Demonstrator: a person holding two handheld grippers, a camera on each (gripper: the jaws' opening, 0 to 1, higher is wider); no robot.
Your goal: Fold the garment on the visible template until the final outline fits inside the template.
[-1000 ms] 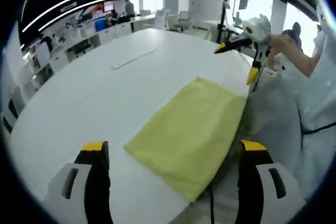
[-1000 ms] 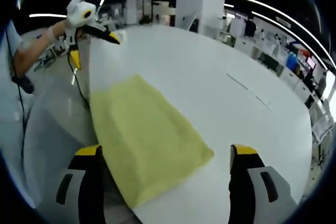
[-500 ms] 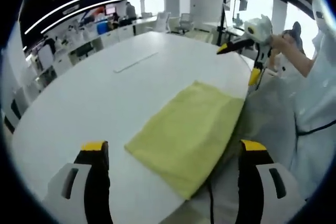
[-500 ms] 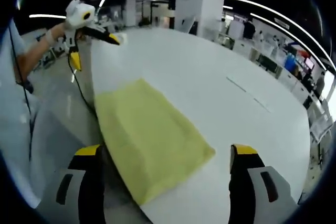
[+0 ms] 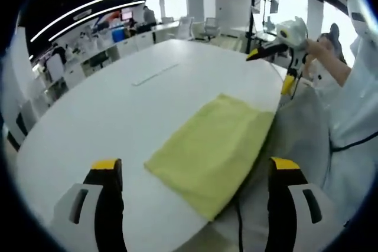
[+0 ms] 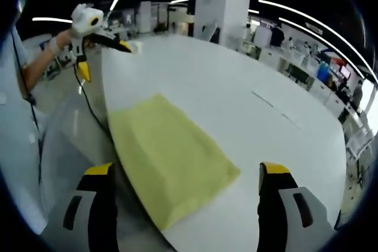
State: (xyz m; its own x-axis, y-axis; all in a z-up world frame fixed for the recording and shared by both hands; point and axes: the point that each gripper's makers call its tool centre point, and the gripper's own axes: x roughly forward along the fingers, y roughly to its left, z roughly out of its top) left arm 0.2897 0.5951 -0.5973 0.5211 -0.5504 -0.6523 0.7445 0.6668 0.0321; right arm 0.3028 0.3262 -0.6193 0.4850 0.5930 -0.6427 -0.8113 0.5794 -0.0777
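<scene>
Left gripper view: my left gripper (image 5: pixel 196 172) stands with its two yellow-tipped jaws spread wide apart and nothing between them, raised above the near edge of the white counter (image 5: pixel 106 104). The yellow garment (image 5: pixel 214 147) lies flat on the counter as a folded rectangle, one long side running along the counter's edge on the side where I stand. Beyond its far end my right gripper (image 5: pixel 273 63) is held in the air in a white-gloved hand (image 5: pixel 313 48), clear of the cloth; one jaw points out over the counter and the other hangs downward, so I read it as fully spread with nothing held. A thin pale strip (image 5: pixel 155 74) lies on the counter well beyond the garment. A black cable (image 5: pixel 238 228) hangs below the counter edge near the garment's near corner.

Right gripper view: my right gripper (image 6: pixel 184 175) likewise shows both jaws wide apart, gripping nothing, above the garment's (image 6: pixel 168 156) other end. The cloth rests smooth, with a faint crease line running along its length, one long side at the counter's (image 6: pixel 236 87) edge. My left gripper (image 6: pixel 106 51) appears at the upper left, held aloft off the cloth. I cannot make out any template outline on the counter surface in either view.
</scene>
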